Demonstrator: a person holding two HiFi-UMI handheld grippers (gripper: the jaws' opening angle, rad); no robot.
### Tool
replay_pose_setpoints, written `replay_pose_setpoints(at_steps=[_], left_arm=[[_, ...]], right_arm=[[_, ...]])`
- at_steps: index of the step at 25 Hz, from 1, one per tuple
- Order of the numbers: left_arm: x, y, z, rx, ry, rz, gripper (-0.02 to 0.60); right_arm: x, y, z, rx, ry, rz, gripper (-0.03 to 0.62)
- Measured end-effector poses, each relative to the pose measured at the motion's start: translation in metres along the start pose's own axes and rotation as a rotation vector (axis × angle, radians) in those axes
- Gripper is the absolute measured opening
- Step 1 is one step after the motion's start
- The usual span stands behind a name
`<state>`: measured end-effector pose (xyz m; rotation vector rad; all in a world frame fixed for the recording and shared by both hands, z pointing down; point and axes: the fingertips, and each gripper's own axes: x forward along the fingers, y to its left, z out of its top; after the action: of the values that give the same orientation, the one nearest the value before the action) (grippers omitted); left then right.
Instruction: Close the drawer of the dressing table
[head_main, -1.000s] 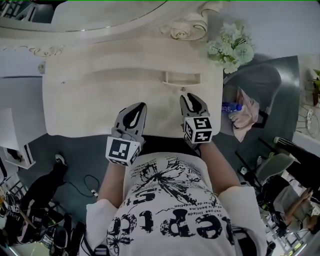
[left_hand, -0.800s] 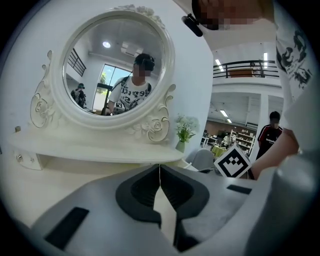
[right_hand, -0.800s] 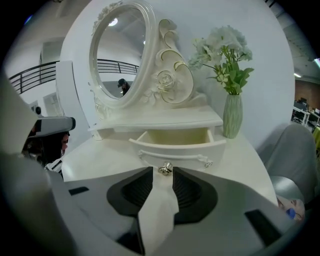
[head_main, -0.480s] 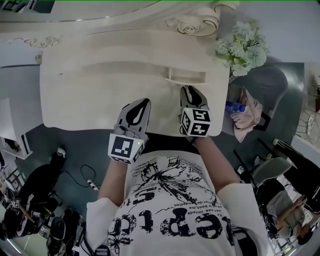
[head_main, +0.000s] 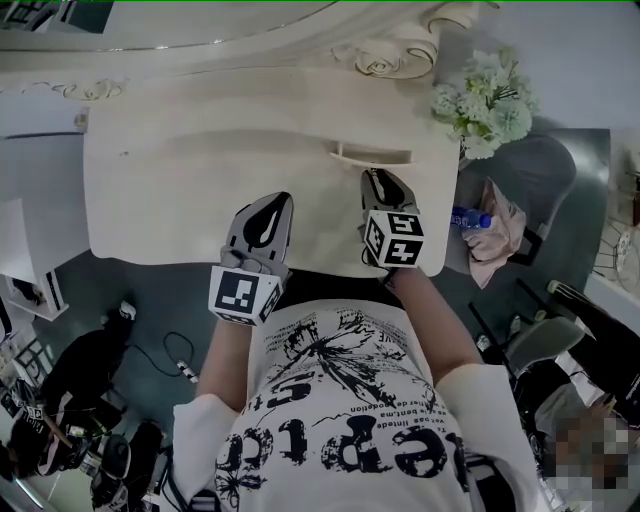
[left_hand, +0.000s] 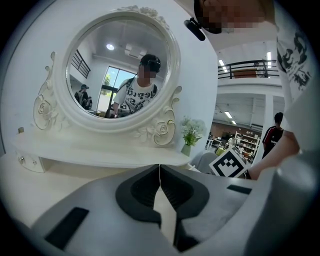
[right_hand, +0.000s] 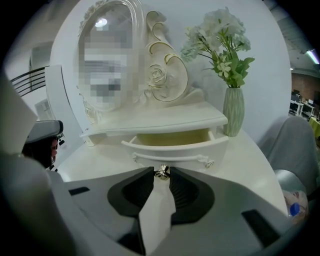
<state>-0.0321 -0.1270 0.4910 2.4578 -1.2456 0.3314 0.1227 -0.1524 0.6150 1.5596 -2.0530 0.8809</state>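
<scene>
The white dressing table (head_main: 170, 200) has a small drawer (head_main: 370, 155) pulled out under its raised shelf. In the right gripper view the drawer front (right_hand: 175, 150) stands open with a metal knob (right_hand: 161, 172) at its middle. My right gripper (right_hand: 161, 176) (head_main: 377, 178) points at that knob. Its jaws have just been closing a little and stand slightly apart, with the knob in the gap at their tips; I see no pad pressing on it. My left gripper (head_main: 282, 200) (left_hand: 160, 170) hovers over the table's front part, shut and empty.
A green vase of white flowers (head_main: 485, 95) (right_hand: 233, 112) stands at the table's right end beside the drawer. The oval mirror (left_hand: 117, 65) rises behind the shelf. A grey chair with pink cloth and a bottle (head_main: 500, 220) is to the right. Cables and gear (head_main: 90, 370) lie on the floor at left.
My right gripper has moved forward and down, closer to the drawer front. The left gripper has hardly moved. The drawer stays open as before.
</scene>
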Motion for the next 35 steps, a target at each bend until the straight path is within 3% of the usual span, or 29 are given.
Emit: replay_pose_setpoints(at_steps=[9, 19, 35], left_arm=[[0.007, -0.01, 0.005, 0.001, -0.01, -0.046, 0.02], [0.007, -0.01, 0.007, 0.002, -0.007, -0.053, 0.02], [0.001, -0.008, 0.007, 0.023, 0.015, -0.071, 0.02]], right_arm=[[0.015, -0.008, 0.019, -0.037, -0.005, -0.022, 0.109], [0.031, -0.015, 0.035, 0.008, 0.01, -0.054, 0.109], [0.023, -0.014, 0.029, -0.023, 0.054, -0.065, 0.13]])
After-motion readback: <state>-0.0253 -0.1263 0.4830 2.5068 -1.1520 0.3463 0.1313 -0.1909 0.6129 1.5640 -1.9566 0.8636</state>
